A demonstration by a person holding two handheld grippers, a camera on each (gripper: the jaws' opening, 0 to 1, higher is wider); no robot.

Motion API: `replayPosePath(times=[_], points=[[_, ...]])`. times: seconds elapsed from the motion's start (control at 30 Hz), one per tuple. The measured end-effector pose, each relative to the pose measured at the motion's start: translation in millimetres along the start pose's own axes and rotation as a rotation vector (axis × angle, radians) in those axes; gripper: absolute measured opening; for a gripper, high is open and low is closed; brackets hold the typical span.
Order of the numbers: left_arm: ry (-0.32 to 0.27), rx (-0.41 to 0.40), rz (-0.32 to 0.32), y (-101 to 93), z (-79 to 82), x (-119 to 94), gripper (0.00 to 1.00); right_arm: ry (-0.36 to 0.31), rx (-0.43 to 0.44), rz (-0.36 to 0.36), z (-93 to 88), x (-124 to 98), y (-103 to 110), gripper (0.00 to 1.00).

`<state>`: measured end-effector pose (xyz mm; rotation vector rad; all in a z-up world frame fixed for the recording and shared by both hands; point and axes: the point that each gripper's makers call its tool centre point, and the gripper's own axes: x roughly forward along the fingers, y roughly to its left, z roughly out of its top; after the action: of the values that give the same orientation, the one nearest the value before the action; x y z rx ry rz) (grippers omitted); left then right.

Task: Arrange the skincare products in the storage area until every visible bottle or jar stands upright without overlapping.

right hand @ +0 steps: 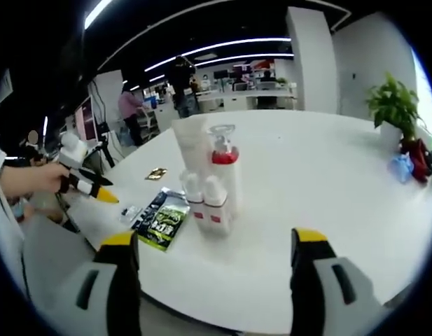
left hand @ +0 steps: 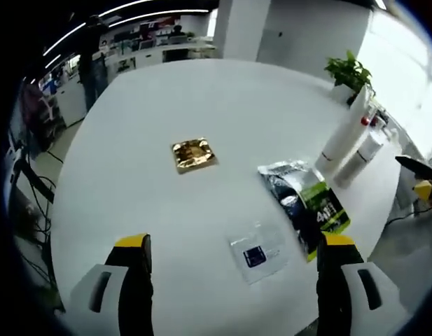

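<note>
Both grippers hover with nothing in them: our left gripper has its jaws spread wide above the worktop, and our right gripper is just as released, aimed at the bottles; these stand upright in a tight cluster near the middle of the right gripper view, a tall white tube, a red-collared pump bottle and two small red-banded bottles touching or nearly so; in the left gripper view the same cluster sits at the far right by the plant; flat on the worktop lie a dark-and-green pouch, a clear sachet and a gold sachet, well apart from one another; we judge the standing group already good, so we approach slowly and from the side, keeping the jaws clear of the tall tube, which looks easiest to topple; if we space them, we grip low on one small bottle and slide it just beside the others, never lifting high
</note>
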<state>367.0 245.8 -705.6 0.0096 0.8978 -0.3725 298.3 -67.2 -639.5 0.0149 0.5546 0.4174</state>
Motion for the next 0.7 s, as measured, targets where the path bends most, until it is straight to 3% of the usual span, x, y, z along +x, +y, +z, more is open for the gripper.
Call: replayPosePath(times=[0.23, 0.7], points=[[0.003, -0.065, 0.033, 10.6, 20.7, 23, 0.97, 0.009, 0.018, -0.009, -2.7, 6, -3, 0.90], [0.049, -0.106, 0.107, 33.6, 54.8, 76, 0.90, 0.031, 0.038, -0.029, -9.7, 8, -7, 0.89]])
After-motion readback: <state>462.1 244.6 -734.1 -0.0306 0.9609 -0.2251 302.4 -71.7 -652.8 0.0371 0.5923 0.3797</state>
